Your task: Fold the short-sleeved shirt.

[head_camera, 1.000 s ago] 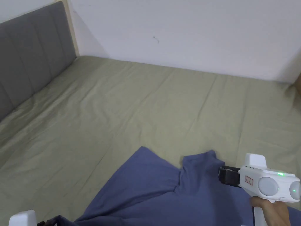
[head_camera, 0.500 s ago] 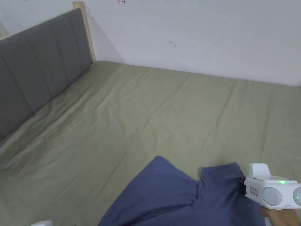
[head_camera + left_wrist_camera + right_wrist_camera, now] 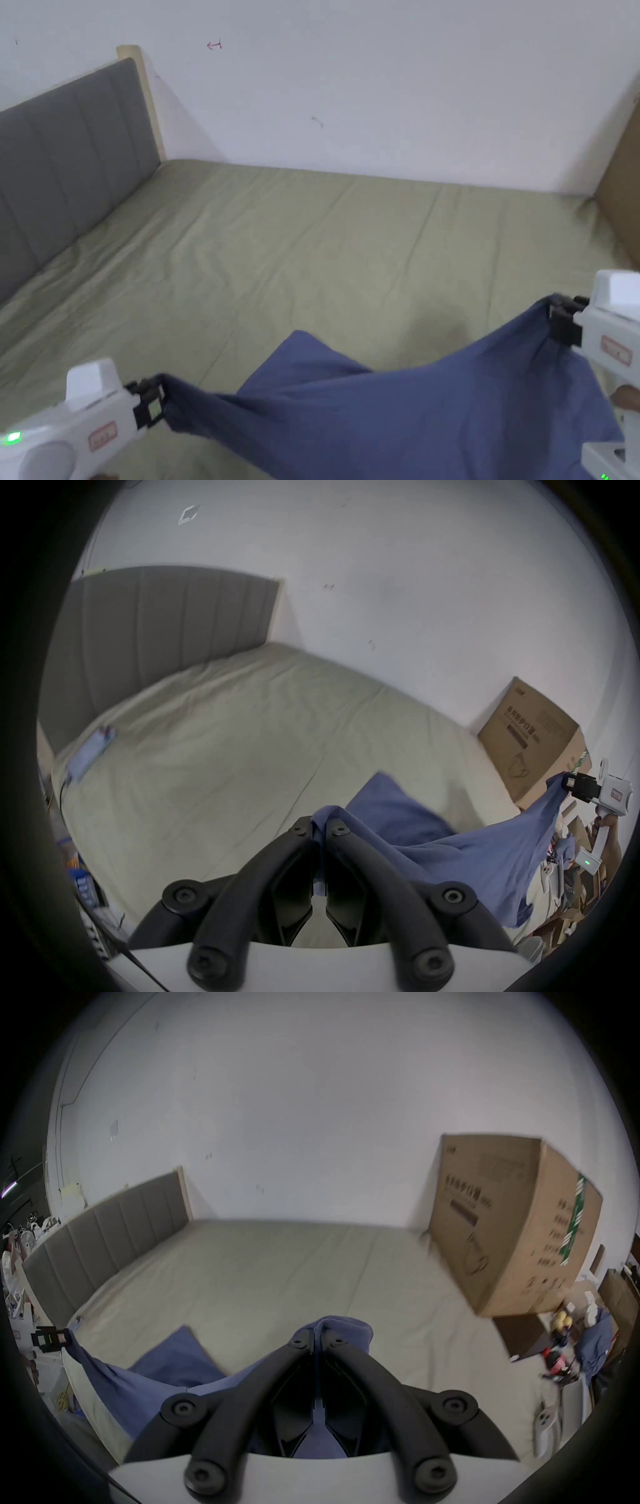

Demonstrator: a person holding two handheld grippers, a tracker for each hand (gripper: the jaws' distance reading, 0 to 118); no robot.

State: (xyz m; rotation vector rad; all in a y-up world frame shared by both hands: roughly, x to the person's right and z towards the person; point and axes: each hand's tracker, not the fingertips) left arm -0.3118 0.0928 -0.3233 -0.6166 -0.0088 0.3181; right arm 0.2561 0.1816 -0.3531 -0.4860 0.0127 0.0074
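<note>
The blue shirt (image 3: pixel 400 406) hung stretched between the two tongs above the near edge of the bed (image 3: pixel 325 250), one flap resting on the sheet toward 12 o'clock. The left tongs (image 3: pixel 153 400), at 8 o'clock in the head view, were clamped on one edge of the cloth; the right tongs (image 3: pixel 559 319), at 3 o'clock, were clamped on another. Each bite looked thin, so a hard tug could pull the fabric free, or the shirt could land bunched. A second earlier the shirt lay slack on the bed; since then both tongs had spread wide and lifted it.
</note>
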